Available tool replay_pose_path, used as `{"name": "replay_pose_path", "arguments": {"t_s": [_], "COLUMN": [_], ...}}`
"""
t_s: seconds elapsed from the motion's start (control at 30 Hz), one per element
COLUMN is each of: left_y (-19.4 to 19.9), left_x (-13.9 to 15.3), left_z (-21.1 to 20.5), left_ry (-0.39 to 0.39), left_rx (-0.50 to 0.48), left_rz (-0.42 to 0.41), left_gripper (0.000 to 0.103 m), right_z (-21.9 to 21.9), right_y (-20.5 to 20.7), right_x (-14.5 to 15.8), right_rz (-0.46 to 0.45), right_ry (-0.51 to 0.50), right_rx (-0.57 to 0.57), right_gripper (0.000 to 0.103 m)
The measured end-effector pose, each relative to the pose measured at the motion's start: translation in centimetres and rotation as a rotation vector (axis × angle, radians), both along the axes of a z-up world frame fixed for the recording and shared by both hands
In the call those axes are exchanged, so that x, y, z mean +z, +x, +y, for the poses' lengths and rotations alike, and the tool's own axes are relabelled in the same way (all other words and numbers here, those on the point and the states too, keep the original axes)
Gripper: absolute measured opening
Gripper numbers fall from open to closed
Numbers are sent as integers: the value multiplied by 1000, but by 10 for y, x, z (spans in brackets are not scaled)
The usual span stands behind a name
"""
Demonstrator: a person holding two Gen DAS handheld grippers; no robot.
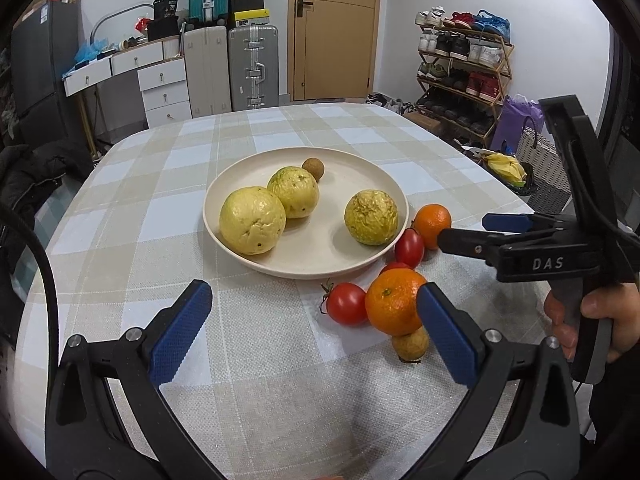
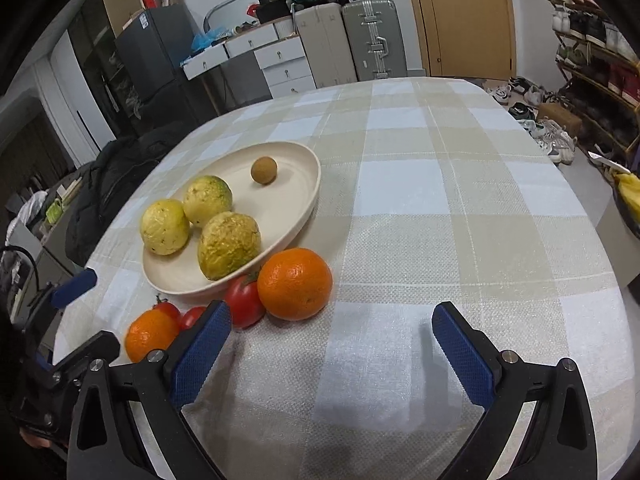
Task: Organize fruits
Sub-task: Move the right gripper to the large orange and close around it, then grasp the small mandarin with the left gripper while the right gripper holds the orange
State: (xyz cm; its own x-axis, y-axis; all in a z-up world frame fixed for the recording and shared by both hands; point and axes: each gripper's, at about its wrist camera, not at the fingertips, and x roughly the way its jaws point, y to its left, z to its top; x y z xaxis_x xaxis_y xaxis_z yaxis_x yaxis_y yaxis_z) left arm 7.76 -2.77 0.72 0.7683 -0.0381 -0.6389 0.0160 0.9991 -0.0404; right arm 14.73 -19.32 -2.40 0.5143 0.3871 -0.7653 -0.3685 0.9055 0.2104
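Note:
A cream plate [image 1: 320,258] [image 2: 308,184] on the checked tablecloth holds three yellow-green round fruits [image 1: 253,226] [image 2: 229,245] and a small brown longan [image 1: 313,168] [image 2: 264,170]. Beside its near right rim lie two oranges [image 1: 394,306] [image 1: 432,224] [image 2: 295,284] [image 2: 150,338], several red tomatoes [image 1: 346,303] [image 2: 244,306] and another longan [image 1: 410,345]. My left gripper [image 1: 314,332] is open and empty, low over the cloth, its right finger next to the near orange. My right gripper [image 2: 332,344] is open and empty, just right of the far orange; it also shows in the left wrist view [image 1: 460,232].
The table [image 2: 460,200] stretches to the right and far side under the checked cloth. Beyond it stand suitcases [image 1: 252,66], white drawers [image 1: 164,92], a door [image 1: 336,28] and a shoe rack [image 1: 464,72]. A basket with bananas [image 1: 506,168] sits off the right edge.

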Motion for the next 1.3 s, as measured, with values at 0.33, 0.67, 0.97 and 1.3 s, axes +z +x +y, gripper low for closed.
{"name": "replay_pose_path", "arguments": {"t_s": [0.33, 0.67, 0.97, 1.3], "left_y": [4, 5, 4, 4], "left_x": [-8, -10, -12, -16], "left_z": [-3, -4, -6, -13], "left_ry": [-24, -23, -18, 2], "left_rx": [-17, -21, -26, -39], "left_rz": [27, 28, 33, 34], "left_gripper": [102, 102, 102, 102], "right_z": [5, 6, 6, 0], "right_y": [11, 12, 11, 11], "right_x": [-3, -7, -6, -4], "right_rz": [47, 63, 68, 59], "right_ry": [82, 133, 185, 180], "right_rx": [7, 42, 57, 40], "right_gripper": [89, 68, 49, 42]}}
